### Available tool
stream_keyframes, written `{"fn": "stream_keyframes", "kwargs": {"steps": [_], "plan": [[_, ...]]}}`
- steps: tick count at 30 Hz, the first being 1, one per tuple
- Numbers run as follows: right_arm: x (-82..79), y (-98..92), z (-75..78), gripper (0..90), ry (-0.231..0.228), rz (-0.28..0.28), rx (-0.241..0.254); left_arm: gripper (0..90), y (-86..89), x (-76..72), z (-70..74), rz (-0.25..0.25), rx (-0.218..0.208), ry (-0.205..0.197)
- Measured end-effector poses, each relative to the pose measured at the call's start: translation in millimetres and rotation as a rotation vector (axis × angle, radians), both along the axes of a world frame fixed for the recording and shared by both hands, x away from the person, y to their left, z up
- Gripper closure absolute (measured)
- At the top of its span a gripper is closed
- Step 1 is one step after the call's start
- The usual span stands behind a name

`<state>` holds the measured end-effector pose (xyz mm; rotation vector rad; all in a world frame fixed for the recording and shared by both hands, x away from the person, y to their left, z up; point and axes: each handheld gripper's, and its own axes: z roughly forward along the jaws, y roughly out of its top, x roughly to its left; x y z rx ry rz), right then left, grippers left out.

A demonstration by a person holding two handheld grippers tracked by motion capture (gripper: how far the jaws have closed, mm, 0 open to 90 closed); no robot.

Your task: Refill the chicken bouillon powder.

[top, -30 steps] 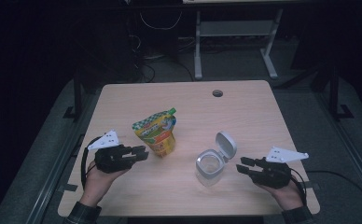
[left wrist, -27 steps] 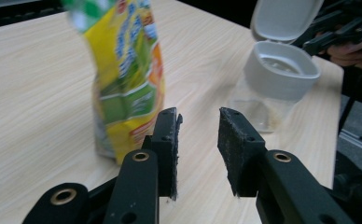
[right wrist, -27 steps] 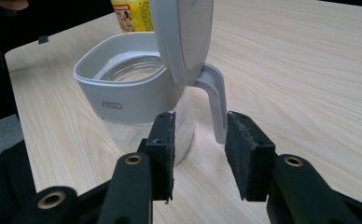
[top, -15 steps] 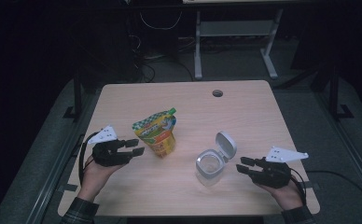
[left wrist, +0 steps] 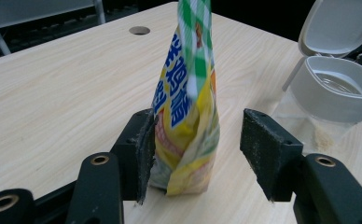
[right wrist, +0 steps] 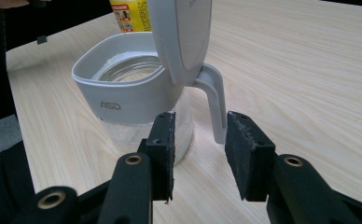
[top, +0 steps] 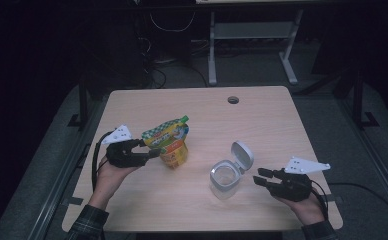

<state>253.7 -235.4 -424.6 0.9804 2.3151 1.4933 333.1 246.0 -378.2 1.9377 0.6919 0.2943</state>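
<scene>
I have my left gripper (top: 149, 152) at the foot of the seasoning pouch (top: 168, 144), which stands on the surface (top: 202, 115) left of centre, and its jaws have just been opening: in the left gripper view one finger (left wrist: 141, 149) lies against the pouch (left wrist: 188, 116) while the other finger (left wrist: 265, 149) stands clear of it, so the fingers are spread around the pouch and not pinching it. I judge the pouch is set on its broad bottom so it can stand by itself once I let go. Its long axis runs nearly upright, leaning a little, with the green-capped top corner pointing up and toward the far right of the surface. My right gripper (top: 263, 179) waits just beside the clear jar (top: 224, 179), fingers spread with nothing between them (the jar's handle sits just ahead of the gap in the right gripper view). The jar's grey flip lid (top: 243, 154) is tipped up and open, I think to leave the mouth ready for pouring.
</scene>
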Motion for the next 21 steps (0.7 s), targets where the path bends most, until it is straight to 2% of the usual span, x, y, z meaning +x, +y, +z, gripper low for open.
{"fn": "stream_keyframes", "kwargs": {"steps": [7, 15, 21], "plan": [[0.0, -0.2, -0.1, 62.4, -0.001, -0.002, -0.001, 49.9, -7.7, 8.0, 1.8, -0.009, -0.004, -0.008], [0.1, -0.9, 0.0, 62.2, -0.001, -0.005, -0.002, 57.4, -8.1, 12.1, -0.3, -0.016, -0.004, -0.007], [0.0, -0.7, 0.1, 62.2, -0.002, -0.007, -0.002, 71.3, -9.6, 12.8, 2.4, -0.022, -0.008, -0.026]]}}
